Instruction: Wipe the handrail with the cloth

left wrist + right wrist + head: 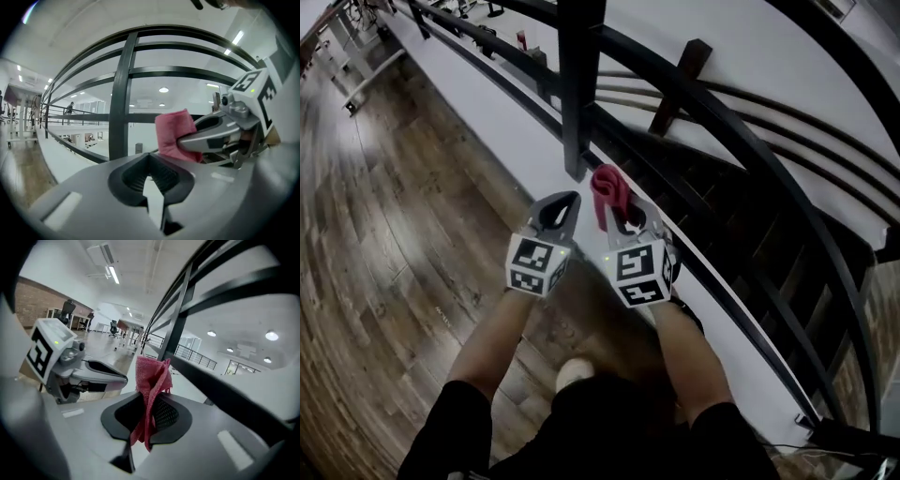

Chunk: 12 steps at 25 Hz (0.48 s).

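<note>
While both bare forearms reach forward and down from black short sleeves, the two tools sit side by side, close together but apart, just short of the railing. The left tool has its jaws clenched together with nothing between them. The right tool is clamped on the cloth.

There is one cloth. It is pinkish-red and bunched, standing up above the right tool's pads with a short tail hanging below them. It is near the handrail but not shown touching it. In the head view the cloth covers the right tool's tips.

A pale shoe shows between the arms, on the wood floor. A white ledge runs along the foot of the railing.

One black upright post rises directly ahead of the tools, its top cut off by the frame. Several curved black bars cross it, though the fisheye bend makes an exact count unsure. Beyond them lie dark stair steps, dim and hard to make out.
</note>
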Motion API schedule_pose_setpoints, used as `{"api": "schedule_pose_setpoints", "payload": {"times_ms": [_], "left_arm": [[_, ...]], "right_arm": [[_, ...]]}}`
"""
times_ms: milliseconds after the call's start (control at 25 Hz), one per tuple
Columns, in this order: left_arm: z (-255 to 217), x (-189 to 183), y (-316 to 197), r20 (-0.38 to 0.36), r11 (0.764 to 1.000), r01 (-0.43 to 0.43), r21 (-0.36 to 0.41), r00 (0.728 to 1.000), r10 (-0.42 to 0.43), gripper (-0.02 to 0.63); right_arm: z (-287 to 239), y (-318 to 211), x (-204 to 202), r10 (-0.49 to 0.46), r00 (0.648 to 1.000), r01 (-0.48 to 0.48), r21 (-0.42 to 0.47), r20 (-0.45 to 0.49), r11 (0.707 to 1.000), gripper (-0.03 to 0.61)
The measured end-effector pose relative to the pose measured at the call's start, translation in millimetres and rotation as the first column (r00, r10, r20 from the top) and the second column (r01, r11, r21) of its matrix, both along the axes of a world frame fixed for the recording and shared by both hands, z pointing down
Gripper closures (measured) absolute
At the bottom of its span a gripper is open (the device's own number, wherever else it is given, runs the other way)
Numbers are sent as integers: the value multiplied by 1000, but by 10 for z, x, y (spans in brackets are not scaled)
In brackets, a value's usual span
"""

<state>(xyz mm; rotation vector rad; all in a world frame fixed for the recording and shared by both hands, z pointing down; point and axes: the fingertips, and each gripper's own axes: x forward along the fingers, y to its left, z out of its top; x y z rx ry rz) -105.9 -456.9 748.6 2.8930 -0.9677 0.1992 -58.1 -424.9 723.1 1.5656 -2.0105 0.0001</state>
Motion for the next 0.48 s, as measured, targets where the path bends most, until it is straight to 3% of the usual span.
{"api": "schedule_pose_setpoints", "payload": {"times_ms": [160,480], "left_arm": [[318,-25,-243,-15,997,2,-72,1000,-4,614],[501,-81,-545,-47,988,9,-155,999,-17,614]], "right_arm": [[392,-489,13,44,999,-46,-70,-30,996,538],[641,-1067,212,129,984,-143,-110,-122,984,538]]}}
